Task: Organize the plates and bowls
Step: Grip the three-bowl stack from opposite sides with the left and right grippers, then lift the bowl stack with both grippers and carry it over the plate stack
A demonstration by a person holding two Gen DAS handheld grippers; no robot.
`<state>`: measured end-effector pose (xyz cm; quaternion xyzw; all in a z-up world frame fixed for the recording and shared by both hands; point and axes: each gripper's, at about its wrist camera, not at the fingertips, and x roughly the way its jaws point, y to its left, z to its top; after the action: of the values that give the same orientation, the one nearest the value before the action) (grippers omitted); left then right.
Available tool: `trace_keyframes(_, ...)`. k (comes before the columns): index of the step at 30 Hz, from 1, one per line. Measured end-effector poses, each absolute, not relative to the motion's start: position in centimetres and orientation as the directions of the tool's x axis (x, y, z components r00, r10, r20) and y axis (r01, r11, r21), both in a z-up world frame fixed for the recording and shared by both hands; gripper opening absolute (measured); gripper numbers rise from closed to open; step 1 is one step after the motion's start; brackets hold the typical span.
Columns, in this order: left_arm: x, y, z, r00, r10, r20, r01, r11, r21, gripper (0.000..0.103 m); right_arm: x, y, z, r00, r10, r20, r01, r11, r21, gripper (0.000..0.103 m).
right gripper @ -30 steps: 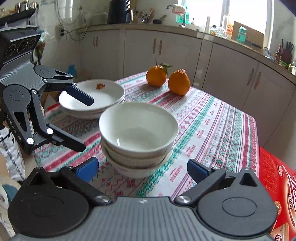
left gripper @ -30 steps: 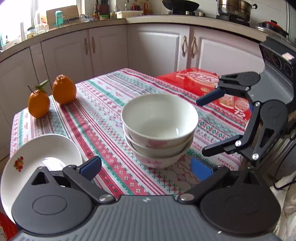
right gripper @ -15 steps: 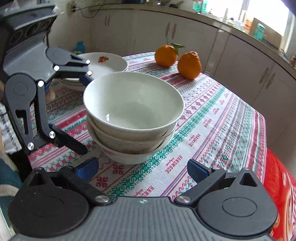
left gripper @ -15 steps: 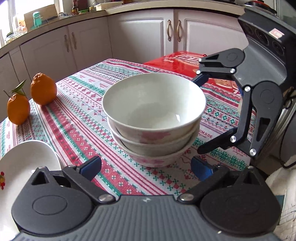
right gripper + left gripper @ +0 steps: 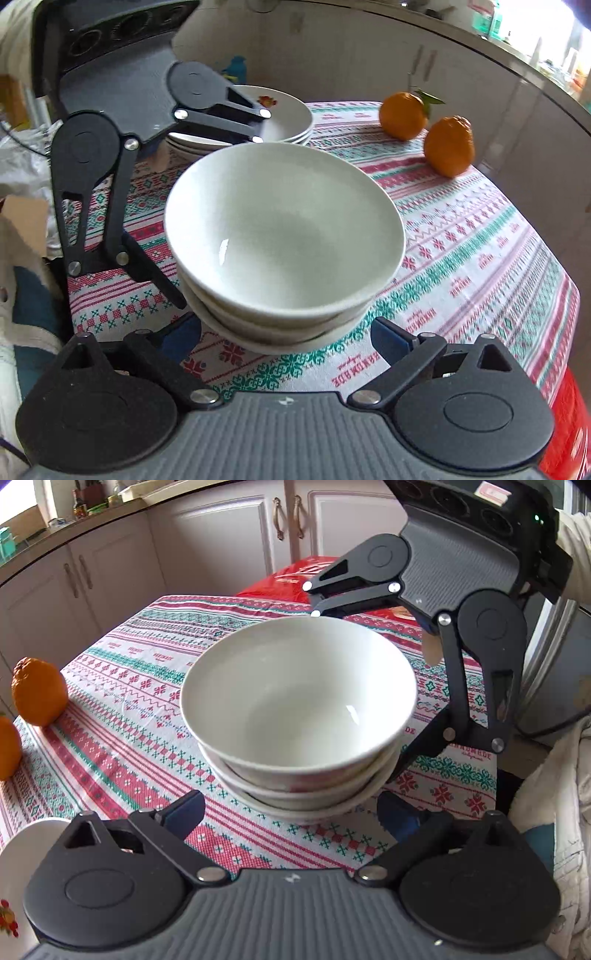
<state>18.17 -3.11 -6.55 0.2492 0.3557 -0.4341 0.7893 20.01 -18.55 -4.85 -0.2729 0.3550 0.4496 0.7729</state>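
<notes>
A stack of three white bowls stands on the patterned tablecloth; it also shows in the right wrist view. My left gripper is open, its blue-padded fingers just short of the stack's near side. My right gripper is open on the opposite side, its fingers close to the stack's base. Each gripper shows in the other's view, spread wide around the stack. A stack of white plates with a flower print sits behind the left gripper.
Two oranges lie on the table's far side; one also shows in the left wrist view. A red box lies past the table end. A plate's rim shows at my left. Kitchen cabinets surround the table.
Both grippers have moved in toward the bowl stack from opposite sides, still open. The bowls have not moved.
</notes>
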Motion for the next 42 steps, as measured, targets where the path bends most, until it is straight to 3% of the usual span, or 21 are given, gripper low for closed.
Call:
trace_keyframes(11, 19.4, -3.2, -6.4, 0.298, -0.531, -0.793, 0.900, 0.433, 0.048, 0.089, 21.1, -18.0, -4.9, 0.276, 0.509, -0.816, -0.916, 0.397, -0.062, 0.092)
trace_keyframes(42, 20.1, -2.6, -5.7, 0.268, -0.556, -0.786, 0.915, 0.402, 0.028, 0.083, 20.6, -16.8, -3.4, 0.275, 0.487, -0.829, -0.922, 0.378, -0.084, 0.090)
